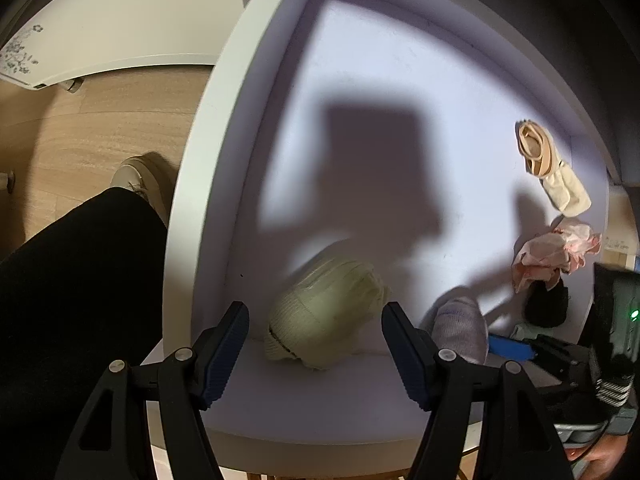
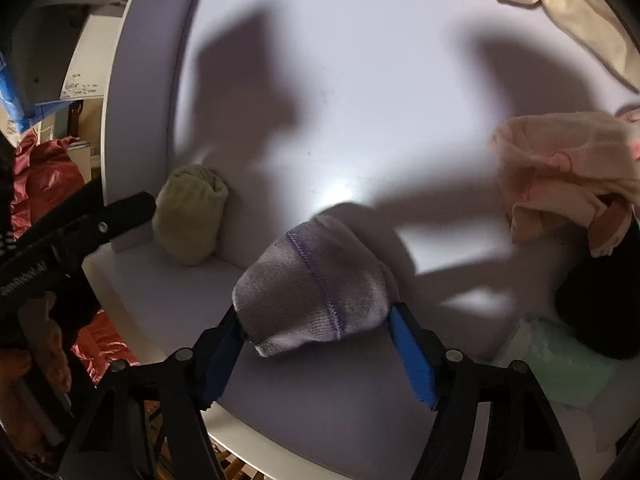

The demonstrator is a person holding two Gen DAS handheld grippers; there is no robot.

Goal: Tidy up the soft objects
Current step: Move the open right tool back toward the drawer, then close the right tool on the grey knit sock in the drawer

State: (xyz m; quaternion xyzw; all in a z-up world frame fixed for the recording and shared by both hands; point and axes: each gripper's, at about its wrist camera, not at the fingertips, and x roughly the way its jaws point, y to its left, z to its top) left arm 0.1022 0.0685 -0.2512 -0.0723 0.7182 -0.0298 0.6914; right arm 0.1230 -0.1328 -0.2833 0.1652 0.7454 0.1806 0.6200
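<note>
White drawer/tray (image 1: pixel 208 152) w/ raised rim, pale floor, sits over wood flooring (image 1: pixel 100 128); hard light, heavy gripper shadows across the middle.

L to R, left wrist view:
- person's black-clad leg (image 1: pixel 72 280) + light shoe (image 1: pixel 140 178) outside the rim, far left.
- left gripper (image 1: pixel 316 354) pointing down over the near left corner, jaws apart, nothing between the pads. Not touching anything.
- cream/green knit roll (image 1: pixel 328 316) lies on the tray floor just beyond the fingertips, near the left wall.
- grey sock bundle (image 1: pixel 460 328) w/ purple stitching, right of the knit roll, near front edge.
- right side: beige + cream pair (image 1: pixel 552 168) far back, pink cloth pile (image 1: pixel 556 252) nearer, black item (image 1: pixel 548 304) touching the pink pile.

Right wrist view:
- right gripper (image 2: pixel 320 332) angled down, blue pads on both sides of the grey sock bundle (image 2: pixel 316 288); pads look pressed on it, so clamped on the sock. Bundle at or just above tray floor – can't tell which.
- knit roll (image 2: pixel 190 214) off to the left by the wall, apart from the sock.
- pink pile (image 2: pixel 560 184) + black item (image 2: pixel 592 304) right, pale green fabric (image 2: pixel 568 364) under them at the near edge.
</note>
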